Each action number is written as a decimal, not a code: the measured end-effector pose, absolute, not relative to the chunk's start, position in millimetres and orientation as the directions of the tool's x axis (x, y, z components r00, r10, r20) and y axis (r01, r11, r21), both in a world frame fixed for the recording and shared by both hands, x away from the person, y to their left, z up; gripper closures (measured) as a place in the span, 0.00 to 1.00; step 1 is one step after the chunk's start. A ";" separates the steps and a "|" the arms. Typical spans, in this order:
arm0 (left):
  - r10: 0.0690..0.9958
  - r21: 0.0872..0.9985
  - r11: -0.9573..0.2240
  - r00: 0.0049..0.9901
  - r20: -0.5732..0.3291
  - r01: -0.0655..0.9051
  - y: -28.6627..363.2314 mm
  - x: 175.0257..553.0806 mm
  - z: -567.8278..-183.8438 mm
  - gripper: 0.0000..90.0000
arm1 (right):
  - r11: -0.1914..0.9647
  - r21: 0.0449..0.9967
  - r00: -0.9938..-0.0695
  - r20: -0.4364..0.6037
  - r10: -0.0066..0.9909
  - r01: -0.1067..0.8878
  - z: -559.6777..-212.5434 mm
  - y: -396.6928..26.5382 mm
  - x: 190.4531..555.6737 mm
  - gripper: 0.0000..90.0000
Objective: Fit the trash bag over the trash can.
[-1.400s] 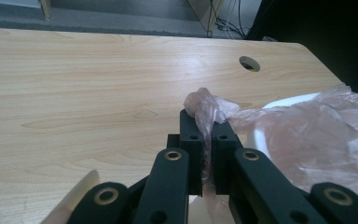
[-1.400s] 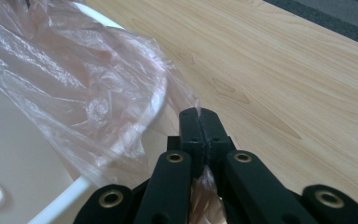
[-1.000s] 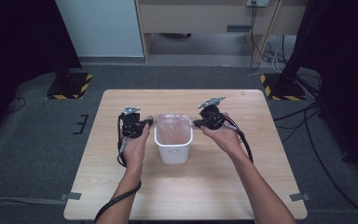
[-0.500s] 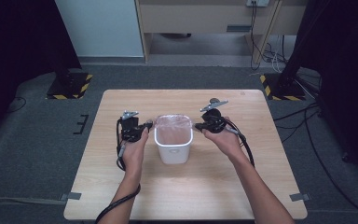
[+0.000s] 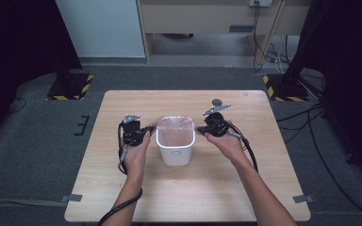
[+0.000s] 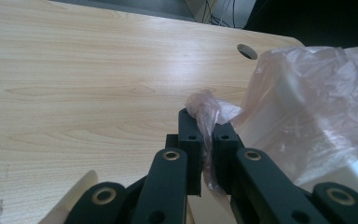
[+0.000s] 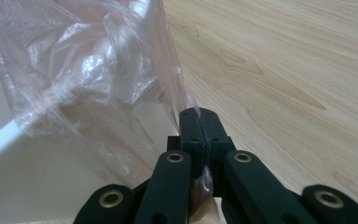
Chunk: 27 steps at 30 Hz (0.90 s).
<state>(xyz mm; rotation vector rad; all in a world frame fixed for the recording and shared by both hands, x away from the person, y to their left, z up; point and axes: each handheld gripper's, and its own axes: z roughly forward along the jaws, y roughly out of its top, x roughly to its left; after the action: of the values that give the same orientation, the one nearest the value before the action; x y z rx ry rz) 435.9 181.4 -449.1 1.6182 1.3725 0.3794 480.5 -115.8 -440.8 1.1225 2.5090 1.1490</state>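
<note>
A small white bin (image 5: pixel 175 150) stands mid-table, lined with a thin pink plastic bag (image 5: pixel 174 128). My left gripper (image 5: pixel 150 128) is at the bin's left rim, shut on a bunched edge of the bag (image 6: pixel 207 112), which sticks out between its jaws. My right gripper (image 5: pixel 199 128) is at the bin's right rim, shut on the bag's edge (image 7: pixel 186 105) there. The film (image 7: pixel 98 70) stretches from each pinch over the white wall (image 7: pixel 37 177) of the bin. A hand holds each gripper from below.
The wooden table (image 5: pixel 193 197) has a round cable hole (image 5: pixel 217 101) behind the right gripper, also seen as a hole (image 6: pixel 247 50) in the left gripper view. Cables trail from both grippers. Grey floor and black stands surround the table.
Both grippers stay at the bin's rim with the bag pinched; little has moved.
</note>
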 end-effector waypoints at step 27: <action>0.883 0.847 0.131 0.328 -0.336 0.515 191.2 428.8 -432.4 0.76 | 0.302 0.803 -0.663 0.147 0.734 0.513 -429.1 -124.7 480.0 0.67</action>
<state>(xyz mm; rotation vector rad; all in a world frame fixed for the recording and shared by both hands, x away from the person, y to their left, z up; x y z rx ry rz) 428.8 191.2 -432.4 1.5256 1.3259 0.4330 480.0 -124.7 -429.1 1.1391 2.3237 1.2903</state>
